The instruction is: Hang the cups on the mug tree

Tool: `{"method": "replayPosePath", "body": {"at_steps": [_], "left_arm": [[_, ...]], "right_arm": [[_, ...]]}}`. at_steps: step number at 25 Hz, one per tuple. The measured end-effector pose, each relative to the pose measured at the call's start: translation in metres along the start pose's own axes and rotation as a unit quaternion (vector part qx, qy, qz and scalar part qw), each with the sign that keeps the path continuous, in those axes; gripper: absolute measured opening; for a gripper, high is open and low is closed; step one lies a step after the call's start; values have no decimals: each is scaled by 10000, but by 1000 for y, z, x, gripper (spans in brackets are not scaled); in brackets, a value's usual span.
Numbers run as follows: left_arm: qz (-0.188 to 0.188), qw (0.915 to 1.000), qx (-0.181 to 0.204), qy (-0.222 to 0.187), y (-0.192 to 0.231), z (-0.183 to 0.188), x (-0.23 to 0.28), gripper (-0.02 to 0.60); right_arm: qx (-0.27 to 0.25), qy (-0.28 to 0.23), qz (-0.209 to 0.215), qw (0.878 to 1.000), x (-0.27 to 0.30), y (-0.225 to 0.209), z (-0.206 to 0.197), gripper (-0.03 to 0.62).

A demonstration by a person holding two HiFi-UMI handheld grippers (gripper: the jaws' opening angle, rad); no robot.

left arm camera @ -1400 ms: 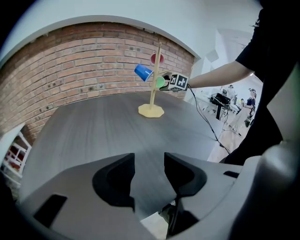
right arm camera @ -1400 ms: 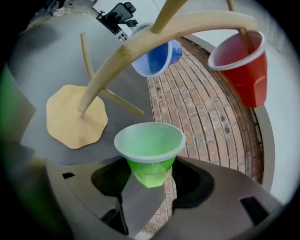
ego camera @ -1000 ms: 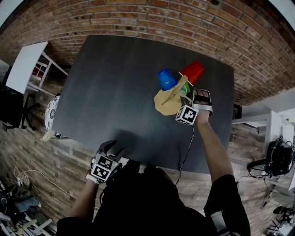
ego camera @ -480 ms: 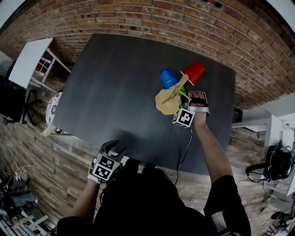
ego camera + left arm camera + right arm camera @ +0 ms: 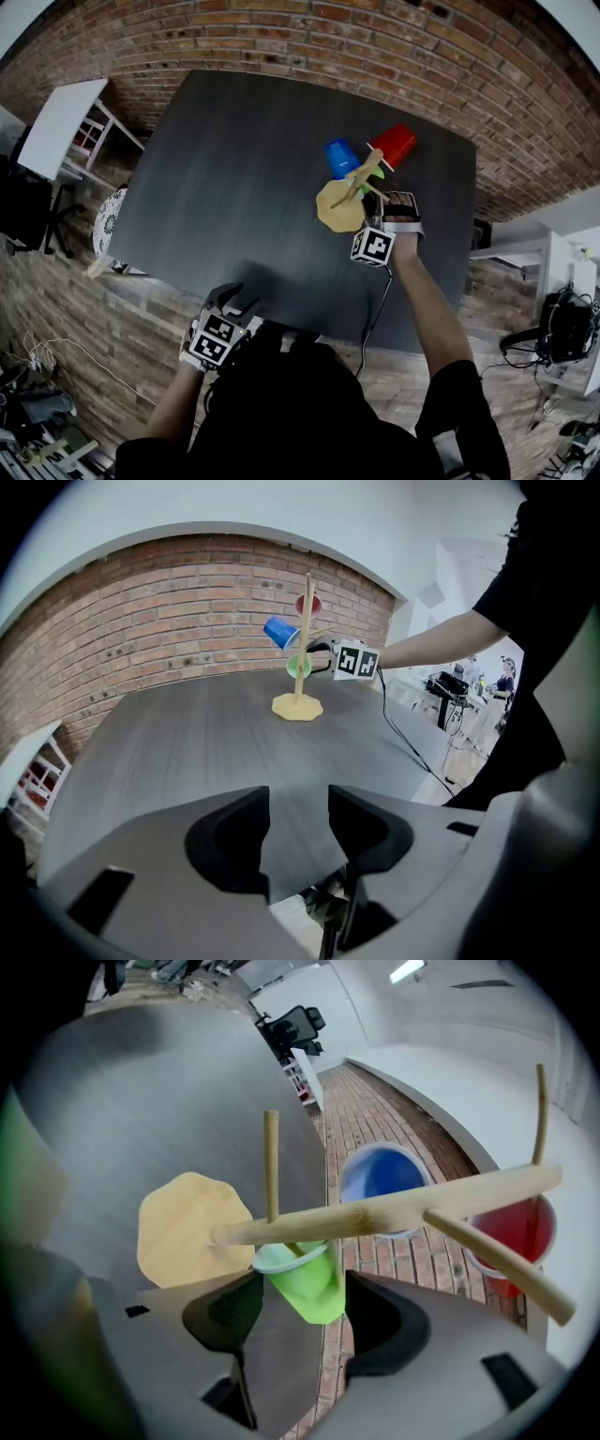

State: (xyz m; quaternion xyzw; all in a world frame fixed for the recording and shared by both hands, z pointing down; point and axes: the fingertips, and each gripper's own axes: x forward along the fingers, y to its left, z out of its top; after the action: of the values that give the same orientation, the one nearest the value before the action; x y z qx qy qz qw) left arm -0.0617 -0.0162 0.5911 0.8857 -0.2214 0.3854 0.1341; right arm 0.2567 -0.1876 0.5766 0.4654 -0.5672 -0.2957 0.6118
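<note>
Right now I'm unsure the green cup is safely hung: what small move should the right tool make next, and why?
Probably ease the right tool straight back from the mug tree. The green cup hangs under the trunk with the jaws apart around it, so backing out without sideways drift should avoid knocking it.

The dark table (image 5: 234, 169) offers open top across its left and near stretch; the left gripper (image 5: 298, 808) hangs at the near edge, jaws apart over bare surface. The one obstacle stands far right: the mug tree (image 5: 339, 208), whose pegs (image 5: 497, 1255) jut outward carrying a blue cup (image 5: 339, 157), a red cup (image 5: 394, 145) and a green cup (image 5: 314, 1293). The right gripper (image 5: 389, 202) crowds the tree's near right side, the green cup between its parted jaws. A brick wall (image 5: 169, 611) closes the far side.
</note>
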Motion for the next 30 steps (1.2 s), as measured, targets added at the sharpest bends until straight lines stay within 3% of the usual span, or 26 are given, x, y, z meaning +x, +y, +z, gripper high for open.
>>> {"method": "replayPosePath", "body": {"at_steps": [5,8,12,14,16,20,24,28,30], "left_arm": [[-116,9999,110,-28,-2,4,2,206],[-200,9996,174,-69,-3,10,4,206],[-318,9991,255,-132,-6,17,9,206],[-377,9987,304,-170,-8,21,11,206],[-432,9982,355,-220,-11,26,12,206],[-566,9968,429,-367,-18,40,11,206],[-555,9951,500,-648,-22,62,6,206],[-325,9922,435,-1119,-19,92,-4,195],[-352,9901,266,-1329,-18,105,-8,168]], "right_arm": [[513,38,-120,9986,-27,-1,-2,290],[1105,150,-143,9937,-49,-3,-11,290],[2053,300,-97,9782,-78,-1,-22,290],[2624,296,43,9645,-93,3,-21,290],[3408,186,478,9387,-108,13,-13,290],[4812,-218,1406,8650,-136,35,17,290],[5713,-480,1520,8051,-163,33,38,259],[6443,-615,1470,7479,-187,28,47,174],[6655,-696,1489,7281,-198,27,52,104]]}}
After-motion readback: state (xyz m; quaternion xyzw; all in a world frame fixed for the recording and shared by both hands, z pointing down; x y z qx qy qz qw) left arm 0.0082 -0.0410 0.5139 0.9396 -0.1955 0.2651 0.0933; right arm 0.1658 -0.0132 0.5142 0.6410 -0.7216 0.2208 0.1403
